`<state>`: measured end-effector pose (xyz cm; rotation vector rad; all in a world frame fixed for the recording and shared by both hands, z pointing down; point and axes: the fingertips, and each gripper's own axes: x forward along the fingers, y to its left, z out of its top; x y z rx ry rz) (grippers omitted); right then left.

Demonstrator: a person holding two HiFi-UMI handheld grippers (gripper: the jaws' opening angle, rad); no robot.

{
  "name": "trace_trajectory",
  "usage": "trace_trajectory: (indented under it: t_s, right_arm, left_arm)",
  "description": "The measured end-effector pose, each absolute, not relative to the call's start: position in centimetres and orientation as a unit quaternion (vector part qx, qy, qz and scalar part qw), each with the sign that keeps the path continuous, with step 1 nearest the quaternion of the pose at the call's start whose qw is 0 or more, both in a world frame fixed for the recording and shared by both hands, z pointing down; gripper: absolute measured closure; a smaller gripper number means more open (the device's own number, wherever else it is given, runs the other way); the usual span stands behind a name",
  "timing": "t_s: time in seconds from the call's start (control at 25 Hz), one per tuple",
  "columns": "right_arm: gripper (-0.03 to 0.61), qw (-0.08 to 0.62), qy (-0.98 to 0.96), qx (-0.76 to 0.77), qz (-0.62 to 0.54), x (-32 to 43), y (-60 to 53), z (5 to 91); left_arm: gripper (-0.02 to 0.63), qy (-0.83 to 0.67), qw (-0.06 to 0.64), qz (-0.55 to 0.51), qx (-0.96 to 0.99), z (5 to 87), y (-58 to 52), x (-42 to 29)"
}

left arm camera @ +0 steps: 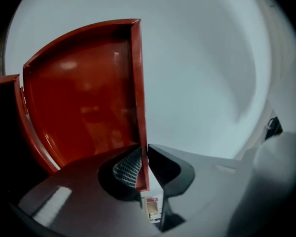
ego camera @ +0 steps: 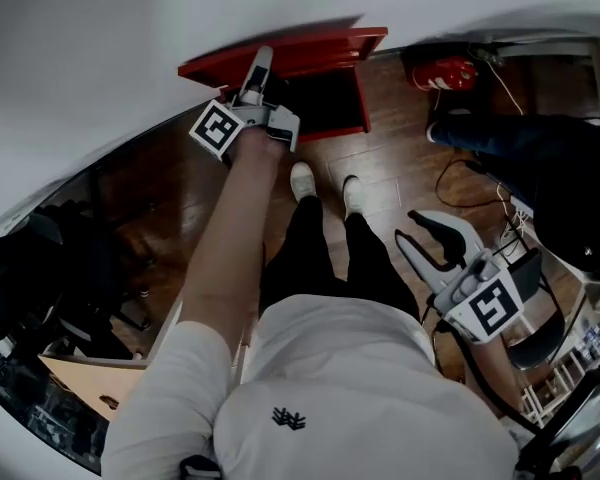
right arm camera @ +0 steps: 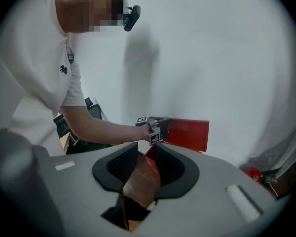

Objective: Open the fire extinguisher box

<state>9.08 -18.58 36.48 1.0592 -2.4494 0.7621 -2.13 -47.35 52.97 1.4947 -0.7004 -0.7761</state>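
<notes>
1. In the head view the red fire extinguisher box (ego camera: 361, 98) sits at 12 o'clock, on the wooden floor (ego camera: 400, 168) against the pale wall (ego camera: 130, 28). Its dark inside is open to view.
2. The box's red door (ego camera: 320, 48) stands swung away from the opening, and its upper edge runs along the foot of the wall.
3. The left gripper (ego camera: 261, 68) reaches out at about 11 o'clock on a bare forearm (ego camera: 230, 238), with its tips at the door.
4. In the left gripper view the claw is clamped on the door: one thin red edge runs straight down between the two dark jaws, and both pads press against it. The door's glossy inner face fills the view from 9 to 11 o'clock, and the wall fills the rest.
5. The right gripper (ego camera: 406, 225) hangs low at 4 o'clock, well apart from the box. Its jaws stand apart with nothing between them, and in its own view only floor shows through the gap.
6. From the right gripper view, the left gripper and the red door lie straight ahead, just above the jaws.
7. A red fire extinguisher (ego camera: 445, 71) lies on the floor at 1 o'clock, near the box's right side.
8. Two white shoes (ego camera: 302, 180) stand just in front of the box opening.
</notes>
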Motion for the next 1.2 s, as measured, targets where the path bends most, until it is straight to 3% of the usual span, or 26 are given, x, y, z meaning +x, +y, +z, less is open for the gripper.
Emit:
trace_trajectory:
  t_s: [0.2, 0.44, 0.6, 0.8, 1.04, 1.2]
  right_arm:
    - [0.465, 0.177, -0.859, 0.397, 0.273, 8.5, -17.9, 36.2]
    - [0.465, 0.179, -0.859, 0.397, 0.271, 8.7, -15.2, 36.1]
    - [0.465, 0.17, -0.874, 0.387, 0.24, 9.0, -12.6, 35.4]
    - [0.465, 0.147, -0.897, 0.375, 0.183, 9.9, -5.3, 33.5]
    - [0.465, 0.112, -0.917, 0.361, 0.127, 11.5, 4.6, 31.6]
    - [0.465, 0.107, -0.92, 0.357, 0.118, 12.9, 11.9, 30.5]
  left_arm:
    - [0.57, -0.287, 0.609, -0.334, 0.66, 53.2, -48.2, -2.0]
    - [0.471, -0.28, 0.595, -0.344, 0.671, 53.2, -47.9, -2.3]
    - [0.457, -0.291, 0.576, -0.331, 0.688, 51.8, -44.3, -2.8]
    - [0.46, -0.296, 0.52, -0.272, 0.754, 46.9, -32.9, -3.6]
    - [0.472, -0.269, 0.351, -0.195, 0.876, 35.6, -15.4, -5.3]
    - [0.485, -0.25, 0.314, -0.133, 0.906, 31.4, -1.3, -4.8]
